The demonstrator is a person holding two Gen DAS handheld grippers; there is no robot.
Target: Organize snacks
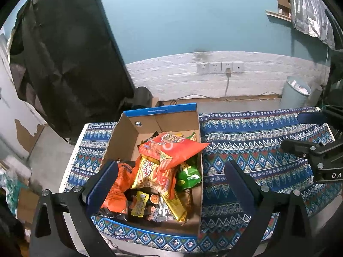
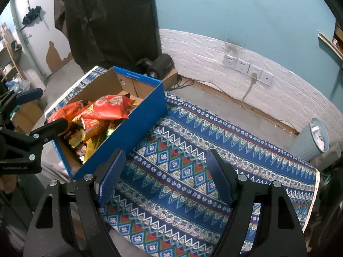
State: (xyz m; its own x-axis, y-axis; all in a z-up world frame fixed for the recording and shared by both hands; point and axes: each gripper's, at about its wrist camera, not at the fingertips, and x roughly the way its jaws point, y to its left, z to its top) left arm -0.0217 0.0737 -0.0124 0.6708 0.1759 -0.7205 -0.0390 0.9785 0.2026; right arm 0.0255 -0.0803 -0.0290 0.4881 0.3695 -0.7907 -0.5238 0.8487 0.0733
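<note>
Right now my left claw (image 1: pixel 171 177) hangs over the near end of the cardboard box (image 1: pixel 128 132), its two blue pads spread wide and holding nothing. Between them I see the snacks heaped inside the box: a big red-orange bag (image 1: pixel 173 147) on top, a striped yellow-and-red packet (image 1: pixel 150 171) under it, a green bag (image 1: pixel 188 175) against the right wall, an orange bag (image 1: pixel 118 184) at the left, and small dark packets (image 1: pixel 148 205) at the near end. My right claw (image 2: pixel 166 171) is also spread wide and empty, over the bare patterned cloth (image 2: pixel 182 192) just right of the box's blue side. The box sits on the cloth's left part. A grey bin (image 2: pixel 310 139) stands on the floor by the wall.
</note>
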